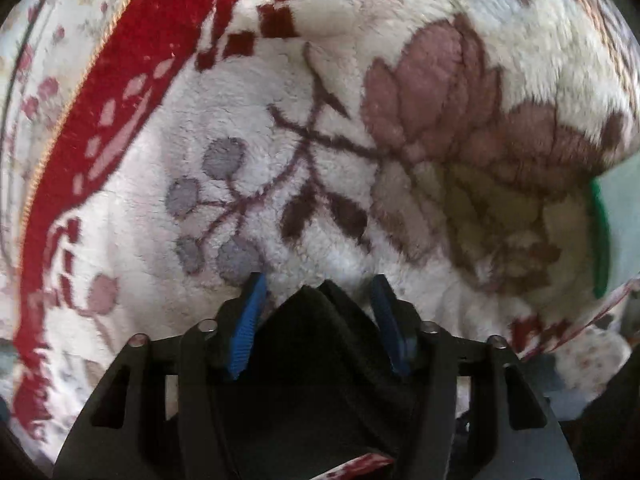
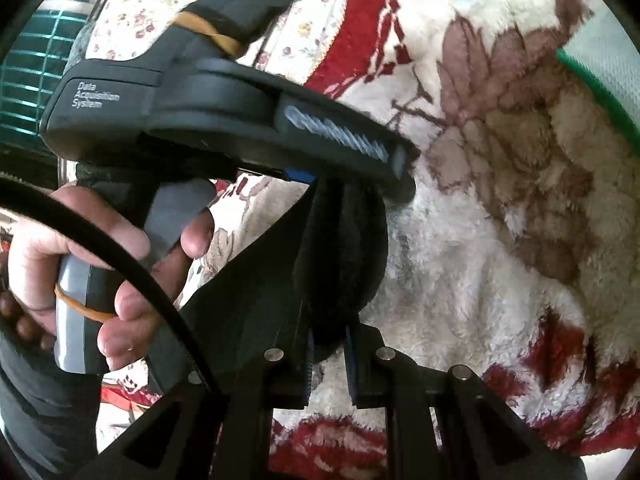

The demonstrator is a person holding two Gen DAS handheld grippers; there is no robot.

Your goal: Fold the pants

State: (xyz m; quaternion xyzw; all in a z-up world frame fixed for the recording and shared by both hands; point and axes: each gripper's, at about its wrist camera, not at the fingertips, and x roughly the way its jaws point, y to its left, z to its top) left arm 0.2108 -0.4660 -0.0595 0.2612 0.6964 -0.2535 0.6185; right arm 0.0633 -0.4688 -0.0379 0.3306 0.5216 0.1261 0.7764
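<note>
The black pants [image 1: 316,364] are held up above a fluffy white blanket [image 1: 224,128] with red and brown flower patterns. My left gripper [image 1: 318,286] is shut on a bunched fold of the black fabric between its blue pads [image 1: 248,324]. In the right wrist view, my right gripper [image 2: 329,344] is shut on another bunch of the black pants [image 2: 340,256]. The left gripper body [image 2: 224,108], held by a hand [image 2: 100,264], crosses just above and left of it. The two grippers are close together.
The blanket has a red border with gold trim [image 1: 132,60]. A green-edged pale object [image 1: 600,232] lies at the right, also in the right wrist view [image 2: 600,80]. A teal grid-patterned thing [image 2: 28,76] is at the far left. A black cable [image 2: 132,276] crosses the hand.
</note>
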